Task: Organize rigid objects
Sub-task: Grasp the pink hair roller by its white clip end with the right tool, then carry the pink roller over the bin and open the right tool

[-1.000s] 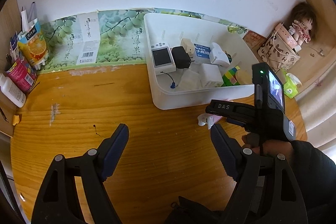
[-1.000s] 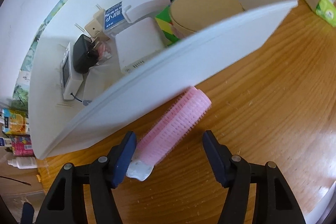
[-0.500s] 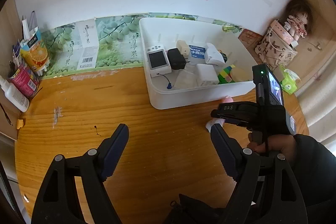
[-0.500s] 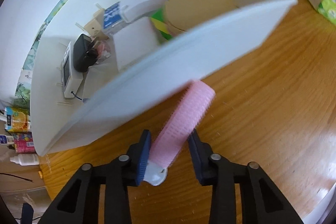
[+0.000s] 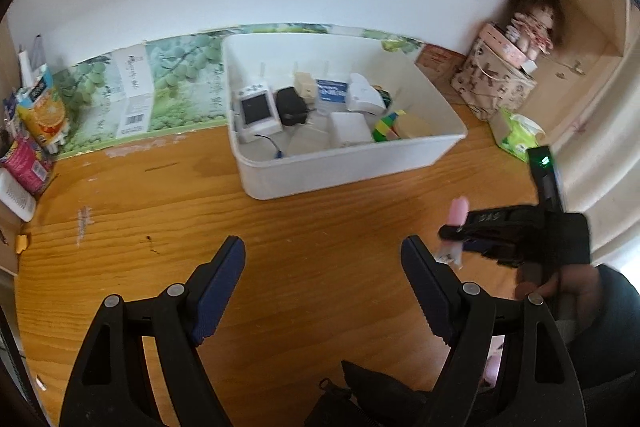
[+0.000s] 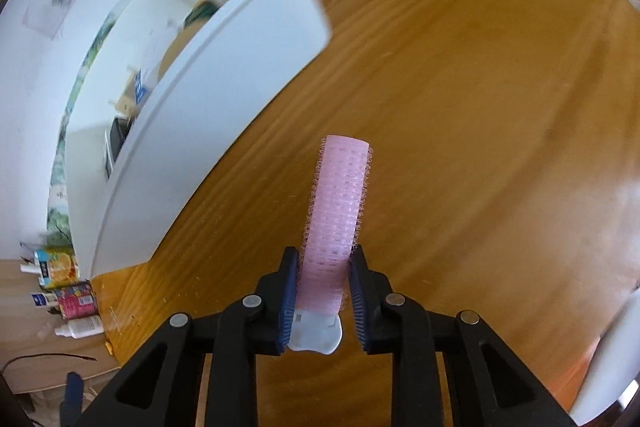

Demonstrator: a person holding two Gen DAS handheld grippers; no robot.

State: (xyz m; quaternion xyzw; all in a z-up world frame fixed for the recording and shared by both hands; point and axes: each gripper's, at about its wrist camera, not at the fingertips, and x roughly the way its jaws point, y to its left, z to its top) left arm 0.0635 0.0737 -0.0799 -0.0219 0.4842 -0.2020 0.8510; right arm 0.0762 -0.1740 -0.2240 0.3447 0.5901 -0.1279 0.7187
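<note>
Through my right wrist camera, my right gripper is closed on a pink hair roller. Both blue pads press against the roller's lower end, one on each side, just above its white plastic base (the base sits between the fingers, close to the lens). The roller stands out from the pads toward 12 o'clock, held above the wooden tabletop and not touching it, as far as I can tell. The white storage bin lies at about 10 o'clock from the roller, well apart from it, its contents blurred.

Through my left wrist camera, my left gripper is wide open and holds nothing; bare wood shows between its fingers. The bin sits at 12 o'clock, already holding small devices, a black charger and a coloured cube. At 3 o'clock I see my right gripper from the side, with the pink roller poking up past its fingers.
</note>
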